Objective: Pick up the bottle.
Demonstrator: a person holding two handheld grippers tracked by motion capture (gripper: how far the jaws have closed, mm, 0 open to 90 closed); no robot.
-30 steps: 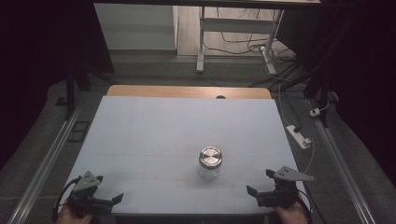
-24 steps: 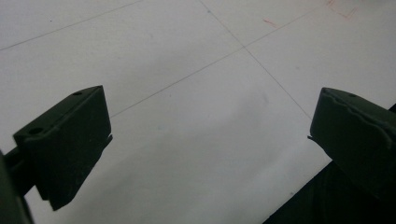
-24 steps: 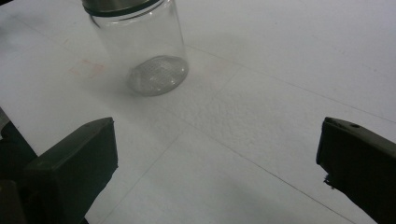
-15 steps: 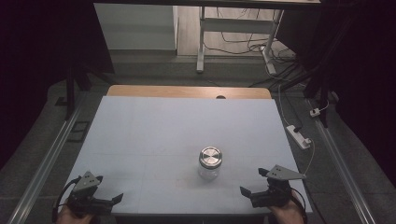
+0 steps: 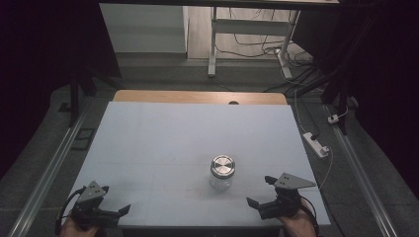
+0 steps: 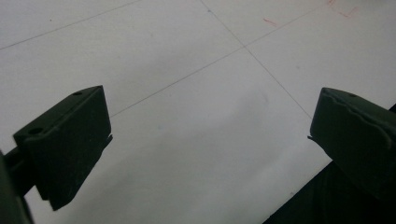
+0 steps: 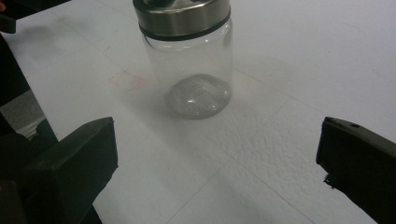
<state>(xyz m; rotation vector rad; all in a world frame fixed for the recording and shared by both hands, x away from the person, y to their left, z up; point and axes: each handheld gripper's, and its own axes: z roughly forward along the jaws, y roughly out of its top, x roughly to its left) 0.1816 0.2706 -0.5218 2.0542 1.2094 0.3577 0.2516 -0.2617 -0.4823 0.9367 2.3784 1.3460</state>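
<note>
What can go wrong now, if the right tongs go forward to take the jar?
1. The jar is smooth glass and stands free on the table; a push from one jaw before the other touches might tip or slide it.
2. The right tongs are open but still short of the jar, so closing early would catch nothing.
3. The left tongs are far off, too far to steady it.

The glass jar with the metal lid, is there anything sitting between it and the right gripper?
Nothing visible. In the right gripper view, bare white table runs from the open jaws straight to the glass jar. From above, the right gripper sits apart from the jar with clear surface between.
</note>
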